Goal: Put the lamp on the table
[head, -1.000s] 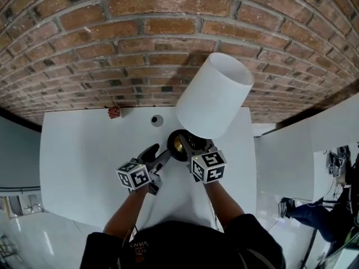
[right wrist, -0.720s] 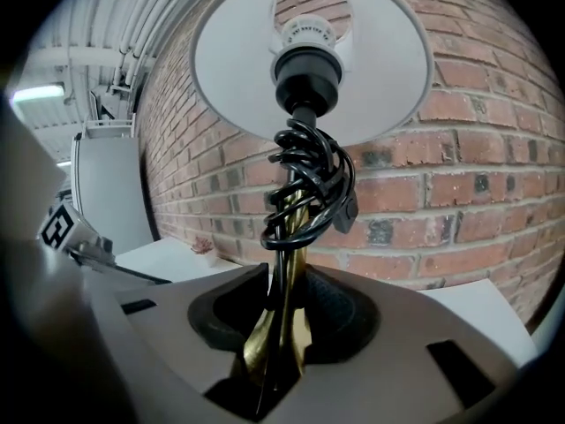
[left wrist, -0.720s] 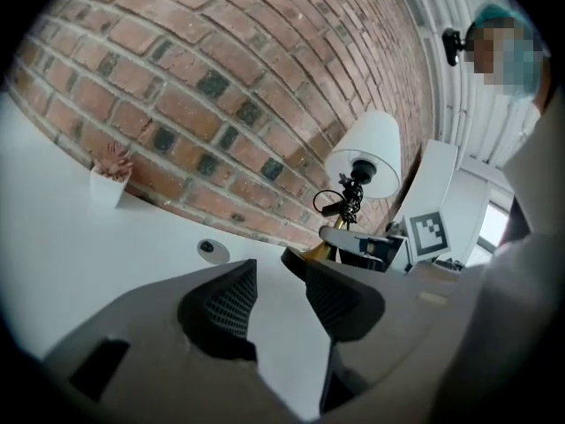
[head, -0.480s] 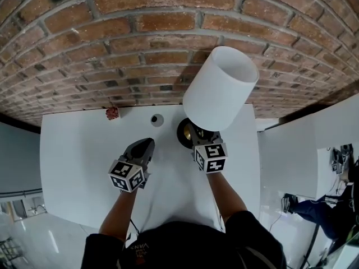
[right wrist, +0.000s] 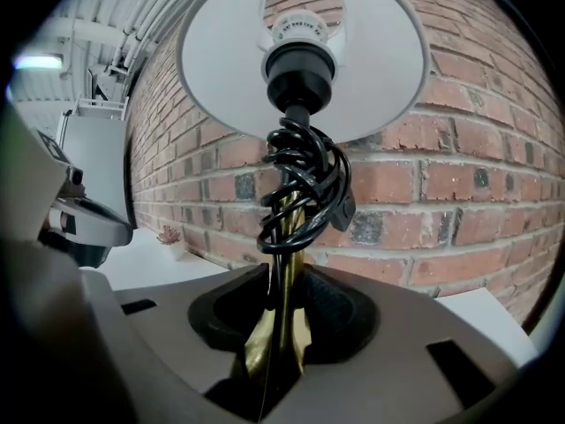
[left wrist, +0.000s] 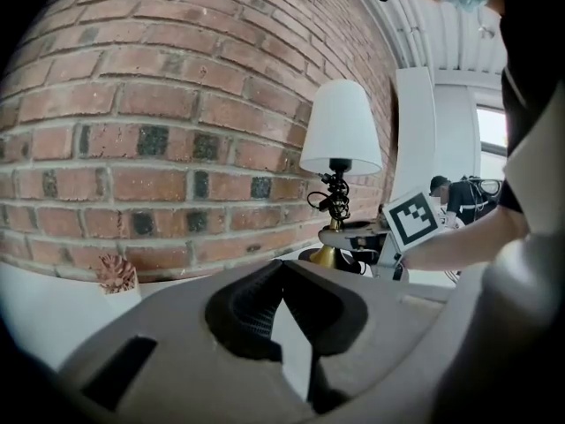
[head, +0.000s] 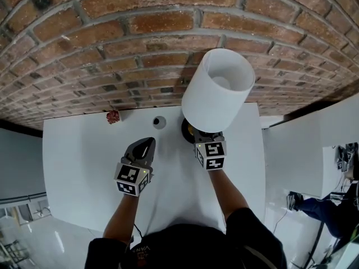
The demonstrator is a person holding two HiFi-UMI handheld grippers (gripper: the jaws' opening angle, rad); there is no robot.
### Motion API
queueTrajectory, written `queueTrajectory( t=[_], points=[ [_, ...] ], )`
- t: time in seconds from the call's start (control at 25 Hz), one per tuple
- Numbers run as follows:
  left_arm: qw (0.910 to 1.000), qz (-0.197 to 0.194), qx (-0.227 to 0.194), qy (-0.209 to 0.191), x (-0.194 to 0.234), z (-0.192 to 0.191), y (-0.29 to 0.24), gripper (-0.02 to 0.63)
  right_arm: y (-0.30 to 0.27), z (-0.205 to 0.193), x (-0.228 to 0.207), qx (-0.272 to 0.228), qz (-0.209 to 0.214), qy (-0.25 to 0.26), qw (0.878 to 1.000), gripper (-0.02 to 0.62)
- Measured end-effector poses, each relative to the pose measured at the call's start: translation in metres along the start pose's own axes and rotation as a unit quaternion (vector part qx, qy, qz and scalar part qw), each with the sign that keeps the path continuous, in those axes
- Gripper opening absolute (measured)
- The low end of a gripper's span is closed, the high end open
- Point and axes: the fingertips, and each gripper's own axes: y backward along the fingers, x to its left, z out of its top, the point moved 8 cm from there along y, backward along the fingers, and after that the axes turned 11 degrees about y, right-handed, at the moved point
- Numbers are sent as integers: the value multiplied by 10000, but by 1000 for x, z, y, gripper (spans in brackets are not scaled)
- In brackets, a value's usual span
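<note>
The lamp has a white shade point(head: 217, 91), a brass stem and a black base point(head: 187, 129) at the back of the white table point(head: 84, 167), close to the brick wall. My right gripper point(head: 204, 137) is shut on the brass stem point(right wrist: 281, 325), just below a black cord point(right wrist: 305, 184) coiled round it; the shade point(right wrist: 305, 56) is above. My left gripper point(head: 143, 148) is shut with nothing in it, left of the lamp and apart from it. The left gripper view shows its closed jaws point(left wrist: 282, 268), with the lamp point(left wrist: 341, 131) upright beyond them.
A small red plant in a white pot point(head: 113, 116) stands by the wall at the back left. A small round dark thing point(head: 159, 121) lies left of the lamp base. A second white surface point(head: 291, 150) lies to the right, with a person point(head: 317, 209) beyond it.
My left gripper has shut and pulled back from the lamp's base to the left. The right gripper has carried the lamp nearer the wall, and it stands more upright.
</note>
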Motion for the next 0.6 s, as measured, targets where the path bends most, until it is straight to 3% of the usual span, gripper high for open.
queueTrajectory(
  t=[0.36,0.6],
  points=[
    [9994,90,-265,-196,-6,-9,-4,5,-8,-12,-3,-45,-131,126,9998,114],
    [9997,-4,-241,-75,-17,-22,-8,4,-8,-16,-2,-59,-100,248,9996,114]
  ],
)
